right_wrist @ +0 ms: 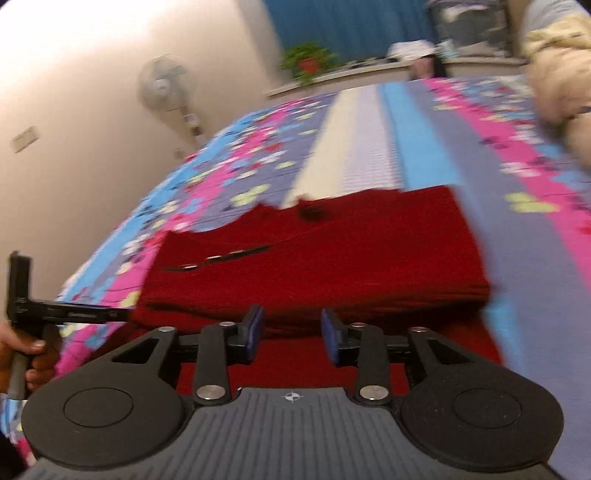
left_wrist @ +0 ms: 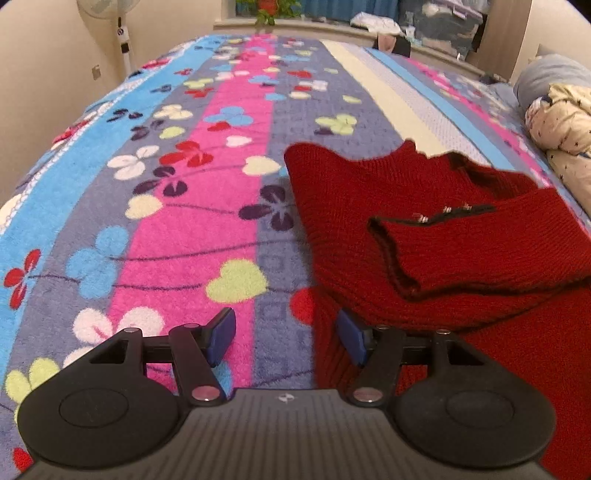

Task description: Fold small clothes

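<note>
A small red knit sweater point(left_wrist: 424, 240) lies on the flowered bedspread point(left_wrist: 184, 184), with one sleeve folded across its front and small metal buttons along a dark trim. My left gripper point(left_wrist: 286, 336) is open and empty, low over the sweater's left edge near the hem. In the right wrist view the sweater point(right_wrist: 332, 258) lies flat ahead. My right gripper point(right_wrist: 291, 334) is open and empty, just above the sweater's near edge. The left gripper point(right_wrist: 74, 312) shows at the left of that view, held in a hand.
A crumpled cream star-print quilt point(left_wrist: 561, 125) lies at the bed's right side. A standing fan point(left_wrist: 110, 22) is by the wall at left. A windowsill with a potted plant point(right_wrist: 308, 61) runs behind the bed.
</note>
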`<act>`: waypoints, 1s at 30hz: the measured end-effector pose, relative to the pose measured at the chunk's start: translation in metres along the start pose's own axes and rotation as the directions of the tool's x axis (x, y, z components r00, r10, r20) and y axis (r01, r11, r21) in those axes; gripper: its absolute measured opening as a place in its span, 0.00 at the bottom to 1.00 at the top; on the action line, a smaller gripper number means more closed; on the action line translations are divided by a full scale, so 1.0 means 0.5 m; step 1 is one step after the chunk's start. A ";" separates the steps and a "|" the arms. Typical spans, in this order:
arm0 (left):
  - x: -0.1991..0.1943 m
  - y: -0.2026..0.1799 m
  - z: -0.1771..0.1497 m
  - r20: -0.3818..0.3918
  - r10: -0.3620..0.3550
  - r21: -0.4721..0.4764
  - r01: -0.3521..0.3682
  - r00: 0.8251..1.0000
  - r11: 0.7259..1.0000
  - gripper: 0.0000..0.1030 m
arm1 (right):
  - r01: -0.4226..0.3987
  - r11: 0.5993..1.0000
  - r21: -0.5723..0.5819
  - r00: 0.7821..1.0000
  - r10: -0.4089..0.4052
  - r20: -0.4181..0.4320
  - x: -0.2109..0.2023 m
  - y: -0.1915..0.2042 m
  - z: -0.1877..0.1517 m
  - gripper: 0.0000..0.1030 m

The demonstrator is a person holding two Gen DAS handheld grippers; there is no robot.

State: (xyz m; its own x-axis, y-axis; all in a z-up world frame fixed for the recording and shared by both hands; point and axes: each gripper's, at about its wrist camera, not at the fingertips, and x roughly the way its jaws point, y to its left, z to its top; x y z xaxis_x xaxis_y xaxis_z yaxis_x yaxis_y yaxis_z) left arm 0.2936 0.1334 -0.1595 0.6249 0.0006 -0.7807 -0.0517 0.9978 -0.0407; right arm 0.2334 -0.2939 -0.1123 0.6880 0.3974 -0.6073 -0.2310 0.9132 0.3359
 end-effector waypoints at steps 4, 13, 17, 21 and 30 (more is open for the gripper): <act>-0.035 -0.004 0.005 0.101 -0.029 -0.034 0.033 0.994 0.999 0.65 | 0.124 0.986 0.108 0.992 -0.125 0.001 -0.041 -0.058 -0.047 0.42; 0.002 -0.126 -0.061 0.119 -0.065 0.271 0.030 0.991 0.962 0.66 | 0.329 0.944 0.023 0.932 -0.321 -0.171 -0.013 -0.123 -0.149 0.41; -0.050 -0.127 -0.060 0.164 -0.069 0.242 0.027 0.984 0.970 0.64 | 0.333 0.935 0.119 0.938 -0.317 -0.139 -0.084 -0.137 -0.152 0.41; -0.139 -0.120 -0.060 0.178 -0.099 0.218 0.059 0.979 0.974 0.64 | 0.325 0.925 0.196 0.945 -0.310 -0.104 -0.154 -0.142 -0.163 0.41; -0.309 -0.080 -0.161 0.051 0.035 0.126 -0.041 0.998 0.991 0.64 | 0.298 0.927 0.227 0.954 -0.284 -0.094 -0.268 -0.115 -0.236 0.41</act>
State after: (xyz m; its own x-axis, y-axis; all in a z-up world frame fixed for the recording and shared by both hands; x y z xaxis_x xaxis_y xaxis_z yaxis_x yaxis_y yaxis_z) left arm 0.1364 0.0883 -0.0876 0.6615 0.0390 -0.7489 0.0210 0.9973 0.0705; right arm 0.0732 -0.3891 -0.1351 0.6576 0.1284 -0.7423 0.1471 0.9445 0.2937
